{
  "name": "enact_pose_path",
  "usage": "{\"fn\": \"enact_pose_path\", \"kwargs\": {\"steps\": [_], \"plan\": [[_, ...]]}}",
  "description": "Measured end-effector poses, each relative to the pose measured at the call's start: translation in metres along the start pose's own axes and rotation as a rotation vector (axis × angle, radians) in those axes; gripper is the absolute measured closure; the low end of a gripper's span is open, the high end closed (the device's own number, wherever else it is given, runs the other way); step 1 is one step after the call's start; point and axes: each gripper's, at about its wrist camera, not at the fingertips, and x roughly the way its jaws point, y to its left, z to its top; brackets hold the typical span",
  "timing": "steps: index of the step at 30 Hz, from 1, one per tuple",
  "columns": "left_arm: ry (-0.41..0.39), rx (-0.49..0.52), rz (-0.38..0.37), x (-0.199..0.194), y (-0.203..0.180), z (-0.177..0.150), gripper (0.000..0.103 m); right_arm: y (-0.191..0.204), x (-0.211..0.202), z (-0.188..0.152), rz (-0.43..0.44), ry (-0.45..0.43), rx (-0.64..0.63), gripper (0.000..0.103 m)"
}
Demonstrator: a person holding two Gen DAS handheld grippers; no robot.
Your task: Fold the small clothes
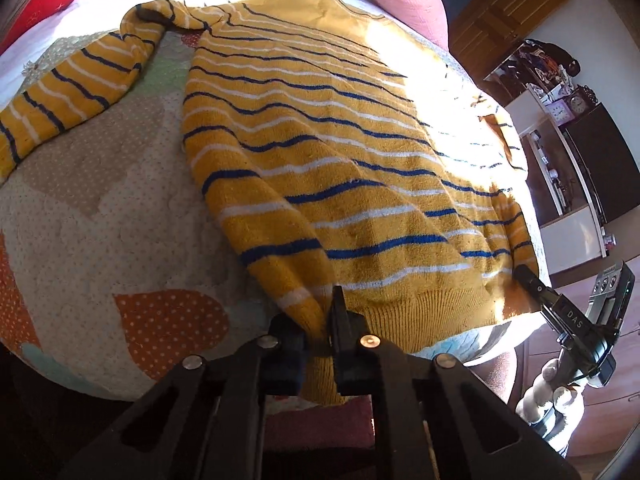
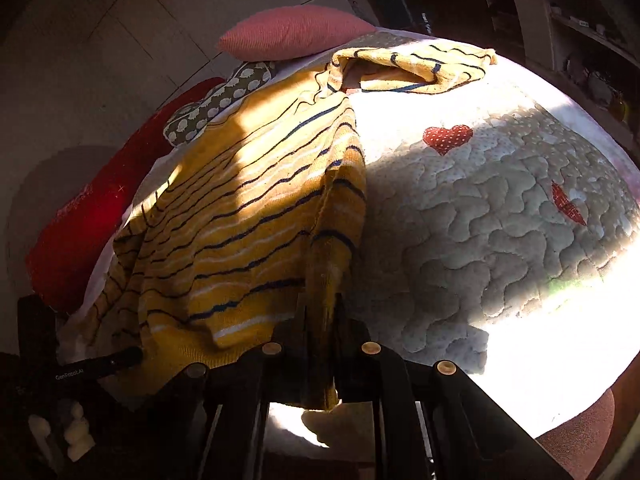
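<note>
A yellow sweater (image 1: 320, 152) with blue and white stripes lies spread on a quilted bed cover (image 1: 100, 208). Its left sleeve (image 1: 80, 80) stretches out to the left. My left gripper (image 1: 320, 332) is shut on the sweater's ribbed hem at the near left corner. My right gripper (image 2: 320, 320) is shut on the hem at the near right corner of the sweater (image 2: 248, 208), and its tip also shows in the left wrist view (image 1: 528, 276). The right sleeve (image 2: 412, 66) lies bunched at the far side.
A pink pillow (image 2: 292, 32), a patterned cushion (image 2: 216, 100) and a red cushion (image 2: 80, 220) lie at the head of the bed. Shelves and furniture (image 1: 560, 120) stand to the right. The quilt (image 2: 500, 220) with red hearts extends right of the sweater.
</note>
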Motion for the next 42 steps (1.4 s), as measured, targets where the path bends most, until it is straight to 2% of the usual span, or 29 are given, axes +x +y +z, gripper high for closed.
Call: {"fn": "enact_pose_path", "kwargs": {"steps": [4,8,11,12,13,14,15,16,17,19,22,27,29,32,33,34,35,38,40,42], "plan": [[-0.028,0.004,0.045,-0.024,0.009,-0.004,0.093,-0.007,-0.02,-0.018,0.035,0.01,0.036,0.094],[-0.005,0.051,0.202,-0.024,0.015,-0.021,0.093,-0.03,-0.026,-0.034,0.017,0.047,0.109,0.094],[-0.033,0.066,0.244,-0.032,0.025,-0.026,0.092,-0.053,-0.036,-0.023,0.048,0.011,0.199,0.091],[-0.053,0.062,0.25,-0.038,0.028,-0.025,0.09,-0.059,-0.04,-0.013,0.045,-0.012,0.221,0.083],[-0.079,0.055,0.254,-0.045,0.031,-0.023,0.083,-0.064,-0.043,-0.003,0.04,-0.036,0.235,0.077],[-0.111,0.05,0.251,-0.053,0.033,-0.019,0.069,-0.069,-0.045,0.011,0.037,-0.066,0.248,0.066],[-0.147,0.045,0.246,-0.061,0.034,-0.016,0.062,-0.074,-0.045,0.025,0.028,-0.098,0.251,0.061],[-0.182,0.039,0.242,-0.067,0.034,-0.013,0.049,-0.08,-0.044,0.04,-0.001,-0.128,0.247,0.06],[-0.212,0.033,0.238,-0.073,0.033,-0.009,0.044,-0.085,-0.042,0.056,-0.04,-0.15,0.239,0.06],[-0.245,0.026,0.215,-0.079,0.03,0.0,0.044,-0.1,-0.032,0.087,-0.086,-0.17,0.246,0.06],[-0.259,0.012,0.181,-0.078,0.021,0.011,0.044,-0.134,-0.015,0.133,-0.1,-0.195,0.333,0.06],[-0.215,0.03,0.189,-0.06,0.008,0.015,0.043,-0.193,0.021,0.198,-0.16,-0.209,0.456,0.06],[-0.191,0.03,0.207,-0.051,0.006,0.015,0.043,-0.214,0.04,0.216,-0.15,-0.191,0.509,0.06],[-0.155,0.016,0.239,-0.037,0.004,0.02,0.043,-0.236,0.065,0.23,-0.066,-0.178,0.596,0.06],[-0.145,0.01,0.246,-0.034,0.004,0.022,0.043,-0.239,0.069,0.232,-0.046,-0.191,0.609,0.062],[-0.137,0.005,0.247,-0.031,0.004,0.024,0.043,-0.242,0.07,0.236,-0.019,-0.197,0.612,0.071],[-0.134,0.002,0.248,-0.03,0.004,0.026,0.043,-0.244,0.068,0.239,-0.004,-0.2,0.615,0.098],[-0.135,0.004,0.255,-0.028,0.005,0.03,0.043,-0.24,0.045,0.25,-0.049,-0.23,0.589,0.097],[-0.134,0.0,0.249,-0.028,0.007,0.031,0.043,-0.23,0.016,0.26,-0.101,-0.29,0.54,0.097],[-0.131,-0.013,0.235,-0.027,0.011,0.032,0.043,-0.219,-0.018,0.272,-0.116,-0.36,0.518,0.097]]}}
